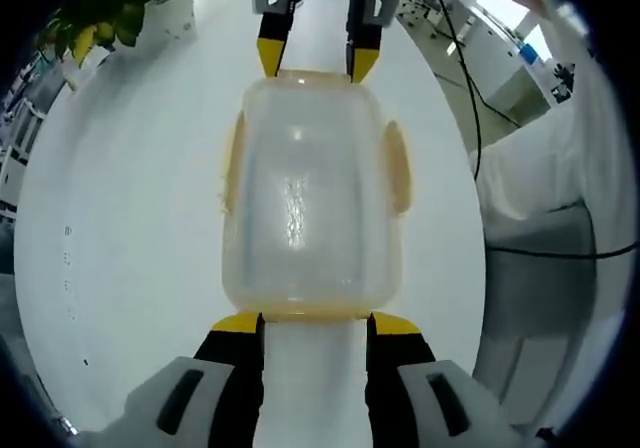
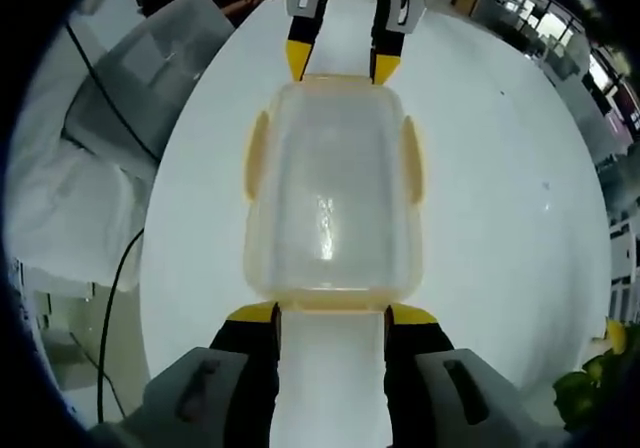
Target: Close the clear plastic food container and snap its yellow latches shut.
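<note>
- Clear plastic container [image 1: 310,198] lying flat on the white tabletop [image 1: 130,248], lid apparently resting on top, straight ahead of both sets of tongs.
- Long axis running from one set of tongs to the other, so each short end faces a gripper.
- Left tongs [image 1: 315,326] spread open, yellow tips just at the near short end, straddling the bottom edge without pinching anything.
- Right tongs [image 2: 330,316] likewise open, tips touching or just beside the opposite short end; seen across the container in the left gripper view at [image 1: 318,60].
- Both hands about equally near, one per end.
- Yellow latches [image 2: 258,156] along the two long sides, out to either side of the jaw lines; seated or loose, cannot tell.
- Likely next: pressing the lid down, then swinging in toward the side latches, which calls for a turn off the present end-on line.
- Tabletop smooth, white, glossy, round-edged.
- Black cable [image 1: 470,98] trailing past the edge, a leafy plant [image 1: 110,8] at one corner, a workshop-like room beyond.
</note>
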A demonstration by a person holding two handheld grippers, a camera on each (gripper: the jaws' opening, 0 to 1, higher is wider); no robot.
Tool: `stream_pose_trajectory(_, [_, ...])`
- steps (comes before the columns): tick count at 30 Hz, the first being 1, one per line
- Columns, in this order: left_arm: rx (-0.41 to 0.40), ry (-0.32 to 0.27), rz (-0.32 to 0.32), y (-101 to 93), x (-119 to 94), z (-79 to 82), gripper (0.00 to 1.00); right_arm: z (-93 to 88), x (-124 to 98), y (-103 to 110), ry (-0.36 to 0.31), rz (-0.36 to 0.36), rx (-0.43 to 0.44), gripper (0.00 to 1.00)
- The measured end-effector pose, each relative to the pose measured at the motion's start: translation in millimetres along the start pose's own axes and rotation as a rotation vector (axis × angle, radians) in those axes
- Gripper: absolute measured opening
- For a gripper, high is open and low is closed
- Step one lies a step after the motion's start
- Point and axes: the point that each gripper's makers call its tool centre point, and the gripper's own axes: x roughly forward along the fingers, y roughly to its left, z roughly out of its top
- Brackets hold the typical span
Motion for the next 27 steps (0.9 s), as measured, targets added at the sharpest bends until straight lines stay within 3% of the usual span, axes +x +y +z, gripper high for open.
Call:
stream_pose_trajectory(13, [0.042,0.016,0.016,2.0,-0.1,-3.6,0.29,-4.8,2.1,-1.6,-0.004,-0.001,-0.019,0.38])
stream_pose_trajectory(17, [-0.072,0.009,0.023,6.2,-6.1,-9.8,0.34,-20.7,2.0,-6.4,0.064,-0.025,-0.012,0.34])
stream_pose_trajectory(20, [-0.178,-0.009,0.035,10.3,-14.1,-15.9,0.37,-24.6,-4.0,-10.7,0.046,-0.034,0.08,0.35])
stream_pose_trajectory(23, [-0.309,-0.066,0.01,7.6,-22.5,-13.5,0.36,-25.6,-11.1,-21.3,0.019,-0.084,0.192,0.35])
stream_pose_trajectory(24, [-0.358,-0.113,0.01,8.9,-26.1,-10.0,0.36,-26.3,-14.5,-25.9,0.009,-0.106,0.227,0.35])
stream_pose_trajectory(27, [-0.511,-0.177,0.01,12.3,-35.3,-10.0,0.37,-29.4,-22.0,-27.0,-0.012,-0.101,0.348,0.29])
